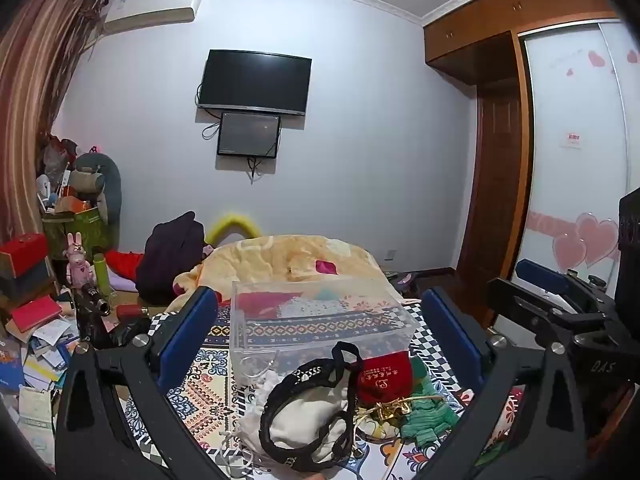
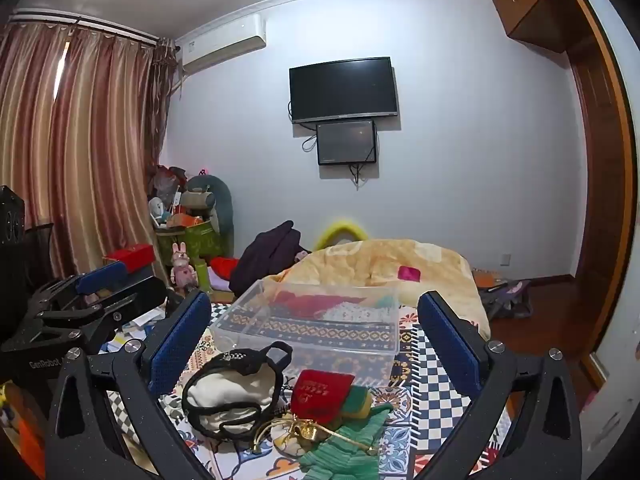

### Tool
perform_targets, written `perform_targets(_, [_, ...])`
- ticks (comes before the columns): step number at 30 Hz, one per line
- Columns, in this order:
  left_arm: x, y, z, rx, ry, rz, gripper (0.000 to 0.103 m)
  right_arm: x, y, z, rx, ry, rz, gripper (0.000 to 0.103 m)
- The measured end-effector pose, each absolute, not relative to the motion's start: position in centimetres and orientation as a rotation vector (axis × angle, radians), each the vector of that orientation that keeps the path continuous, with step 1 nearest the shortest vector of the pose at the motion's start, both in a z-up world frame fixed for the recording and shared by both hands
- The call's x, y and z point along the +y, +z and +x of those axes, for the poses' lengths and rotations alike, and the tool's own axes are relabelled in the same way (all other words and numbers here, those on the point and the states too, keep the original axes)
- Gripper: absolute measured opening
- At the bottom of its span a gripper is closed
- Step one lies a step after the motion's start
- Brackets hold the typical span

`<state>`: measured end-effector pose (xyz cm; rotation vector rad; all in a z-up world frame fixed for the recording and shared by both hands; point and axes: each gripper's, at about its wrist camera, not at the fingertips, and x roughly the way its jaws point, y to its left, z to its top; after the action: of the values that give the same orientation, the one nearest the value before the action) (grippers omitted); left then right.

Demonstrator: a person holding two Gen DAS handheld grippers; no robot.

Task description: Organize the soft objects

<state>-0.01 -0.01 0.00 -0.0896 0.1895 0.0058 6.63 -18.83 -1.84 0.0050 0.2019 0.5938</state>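
Note:
A heap of soft things lies on the patterned bedspread (image 1: 208,380) in front of both grippers: a white cloth pouch (image 1: 304,420) (image 2: 228,400), a black lace band (image 1: 316,372) (image 2: 244,360) draped over it, a red drawstring pouch (image 1: 384,376) (image 2: 320,392) and a green knitted piece (image 1: 428,416) (image 2: 344,452). A clear plastic box (image 1: 320,320) (image 2: 316,320) stands just behind them. My left gripper (image 1: 320,320) is open above the heap. My right gripper (image 2: 316,328) is open too, and empty.
A yellow blanket (image 1: 288,260) (image 2: 384,264) is bunched at the far end of the bed. A dark bag (image 1: 172,256), boxes and books clutter the floor at left. A wooden wardrobe (image 1: 496,200) stands at right. Each gripper shows at the edge of the other's view.

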Motion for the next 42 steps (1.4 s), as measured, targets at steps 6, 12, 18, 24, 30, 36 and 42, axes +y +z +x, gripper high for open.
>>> perform_targets(6, [0.0,0.0,0.3,0.208,-0.001,-0.105,0.103,-18.8,-1.9,6.5,0.207,0.595,0.003,0.103])
perform_targets(12, [0.3,0.5,0.2,0.206,-0.001,-0.108,0.103,-19.0,-1.8,6.6,0.211,0.594,0.005,0.103])
perform_targets(18, [0.1,-0.3,0.1,0.197,-0.001,-0.106,0.103,-18.9,-1.8,6.6,0.206,0.595,0.003,0.103])
perform_targets(24, [-0.2,-0.3,-0.1,0.194,0.000,-0.099,0.103,-19.0,-1.5,6.3,0.204,0.596,0.005,0.103])
perform_targets(30, [-0.2,-0.4,0.0,0.194,0.001,-0.099,0.103,-19.0,-1.3,6.2,0.205,0.598,0.004,0.103])
perform_targets(36, [-0.2,-0.4,0.0,0.195,0.001,-0.100,0.103,-19.0,-1.3,6.2,0.204,0.600,0.005,0.103])
perform_targets(42, [-0.2,-0.3,0.0,0.195,-0.003,-0.099,0.103,-19.0,-1.3,6.1,0.205,0.602,0.006,0.103])
